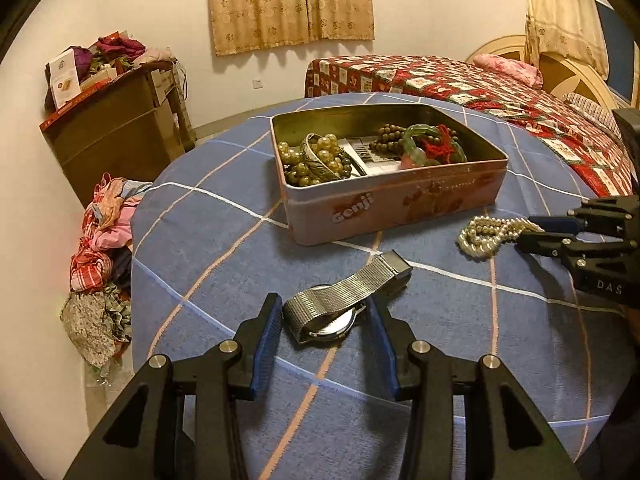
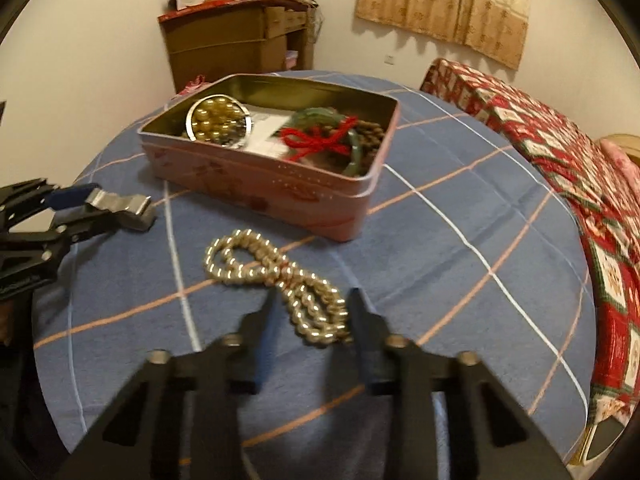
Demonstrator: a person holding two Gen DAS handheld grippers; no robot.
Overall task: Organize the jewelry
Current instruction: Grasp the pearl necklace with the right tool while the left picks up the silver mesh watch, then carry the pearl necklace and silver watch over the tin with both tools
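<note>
Left wrist view: your left hand-held gripper (image 1: 324, 316) clamps the watch (image 1: 336, 304); your right hand-held gripper (image 2: 314, 320) pinches the pearl necklace (image 2: 276, 276) mid-counter (image 1: 440, 360).

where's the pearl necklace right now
The pearl necklace lies on the blue checked tablecloth in front of the pink tin, its near end between the right gripper's fingers.
</note>
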